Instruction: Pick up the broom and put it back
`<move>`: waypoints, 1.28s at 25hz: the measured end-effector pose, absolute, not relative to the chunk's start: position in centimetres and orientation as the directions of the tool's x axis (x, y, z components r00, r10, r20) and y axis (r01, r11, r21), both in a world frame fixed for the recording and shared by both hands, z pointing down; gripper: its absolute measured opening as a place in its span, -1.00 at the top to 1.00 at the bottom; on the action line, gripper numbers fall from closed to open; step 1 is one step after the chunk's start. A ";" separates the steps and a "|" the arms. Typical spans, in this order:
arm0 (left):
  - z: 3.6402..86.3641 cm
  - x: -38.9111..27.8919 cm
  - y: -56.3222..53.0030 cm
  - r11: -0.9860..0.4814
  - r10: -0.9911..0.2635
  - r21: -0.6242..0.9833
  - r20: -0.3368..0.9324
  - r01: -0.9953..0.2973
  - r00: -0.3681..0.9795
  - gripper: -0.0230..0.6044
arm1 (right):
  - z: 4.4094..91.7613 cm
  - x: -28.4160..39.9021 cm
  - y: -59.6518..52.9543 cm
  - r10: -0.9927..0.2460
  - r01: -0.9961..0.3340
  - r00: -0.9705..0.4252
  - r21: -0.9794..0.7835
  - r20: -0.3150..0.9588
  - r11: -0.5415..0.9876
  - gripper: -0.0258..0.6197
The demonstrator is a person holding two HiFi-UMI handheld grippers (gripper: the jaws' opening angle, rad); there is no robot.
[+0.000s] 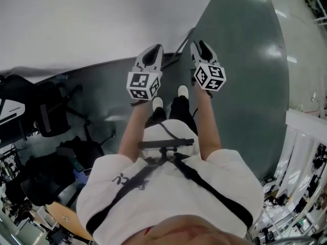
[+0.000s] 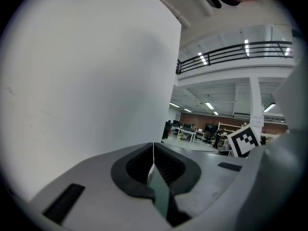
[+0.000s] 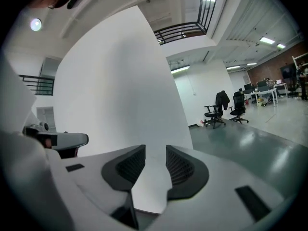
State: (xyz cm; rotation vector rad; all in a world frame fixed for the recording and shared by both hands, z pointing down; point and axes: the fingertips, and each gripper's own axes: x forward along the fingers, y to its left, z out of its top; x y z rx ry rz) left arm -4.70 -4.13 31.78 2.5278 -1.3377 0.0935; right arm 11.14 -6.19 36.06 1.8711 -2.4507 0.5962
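A thin dark pole [image 1: 180, 49], which looks like the broom's handle, runs slantwise over the floor by the foot of the white wall, between my two grippers in the head view. Neither gripper view shows it. My left gripper [image 1: 156, 49] is held up in front of me, aimed at the wall, and its jaws [image 2: 153, 146] are shut with nothing in them. My right gripper [image 1: 199, 45] is beside it at the same height. Its jaws [image 3: 155, 148] stand apart with only wall showing in the gap.
A white wall [image 1: 102, 19] stands straight ahead and meets a green-grey floor [image 1: 245, 60]. Black office chairs [image 1: 51, 111] crowd the left, and two more [image 3: 215, 112] stand farther off. White shelving [image 1: 301, 147] is at the right. My feet [image 1: 183, 91] are just below the grippers.
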 end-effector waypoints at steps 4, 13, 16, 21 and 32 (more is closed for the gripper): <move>29.3 -6.5 -3.0 -0.541 -0.808 0.198 0.149 -0.817 0.571 0.89 | 32.1 7.8 -4.0 -0.935 -0.922 -0.315 -0.285 0.164 0.261 0.56; 24.3 -7.5 -1.1 -0.555 -0.816 0.134 0.104 -0.821 0.568 0.89 | 23.5 2.9 -1.4 -0.914 -0.896 -0.404 -0.218 0.033 0.388 0.73; 23.0 -8.1 -0.8 -0.558 -0.817 0.127 0.090 -0.820 0.570 0.89 | 21.3 1.7 -0.9 -0.909 -0.888 -0.416 -0.213 -0.003 0.407 0.78; 21.0 -8.4 -0.1 -0.554 -0.824 0.138 0.053 -0.821 0.564 0.89 | 18.5 1.1 -0.6 -0.914 -0.889 -0.404 -0.220 -0.035 0.401 0.80; 19.4 -8.4 0.1 -0.561 -0.823 0.136 0.013 -0.816 0.568 0.89 | 16.2 0.5 -0.3 -0.929 -0.916 -0.369 -0.162 -0.019 0.367 0.90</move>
